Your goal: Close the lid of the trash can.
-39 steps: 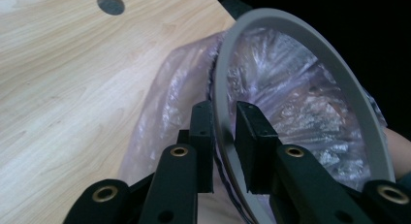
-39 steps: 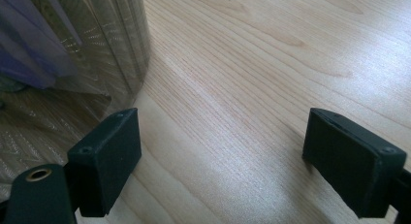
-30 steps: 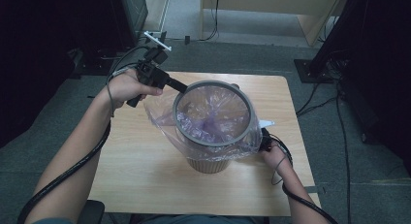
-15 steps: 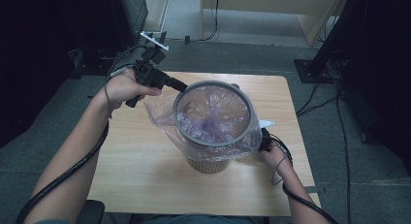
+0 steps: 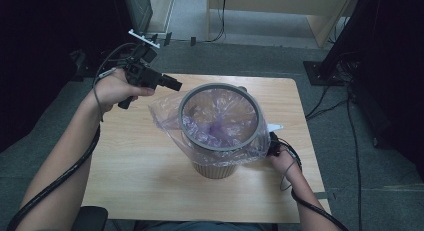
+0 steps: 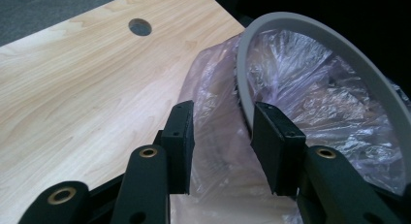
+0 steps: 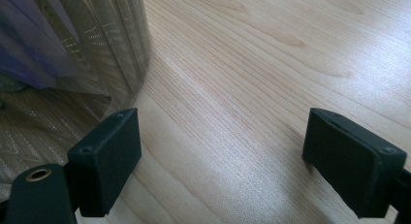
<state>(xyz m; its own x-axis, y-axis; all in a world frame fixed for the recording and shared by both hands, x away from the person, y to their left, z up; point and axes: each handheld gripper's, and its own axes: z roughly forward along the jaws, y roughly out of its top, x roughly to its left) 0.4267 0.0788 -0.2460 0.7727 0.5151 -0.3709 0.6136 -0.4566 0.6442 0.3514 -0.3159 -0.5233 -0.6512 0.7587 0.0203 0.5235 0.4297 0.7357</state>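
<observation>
Plastic film lines the bin (image 5: 215,163) that stands near the middle of the wooden table (image 5: 130,166): a clear, purplish bag (image 5: 167,123) sits inside it, its edge folded out over the grey rim ring (image 5: 220,146) and hanging loose down the outside on the left and near sides. The bin itself is a ribbed, tan tub, and we see its wall close at the left of the right gripper view (image 7: 92,44), with the bag's film draped in front of it.

Our left gripper (image 5: 172,83) is held above the table's far left part, pointing right toward the rim and just short of it in the high view. Its jaws have just been opening. In the left gripper view (image 6: 220,141) they stand parted, with the overhanging film (image 6: 218,117) lying in the gap between them and the grey ring (image 6: 310,40) just beyond the right-hand pad; the pads do not press on the film, so we read this gripper as open and holding nothing.

Our right gripper (image 5: 274,143) sits low at the bin's right side, close against the hanging film. In its own view (image 7: 220,161) the jaws are spread wide over bare table (image 7: 271,64), nothing between them, the left pad just beside the bin's foot.
</observation>
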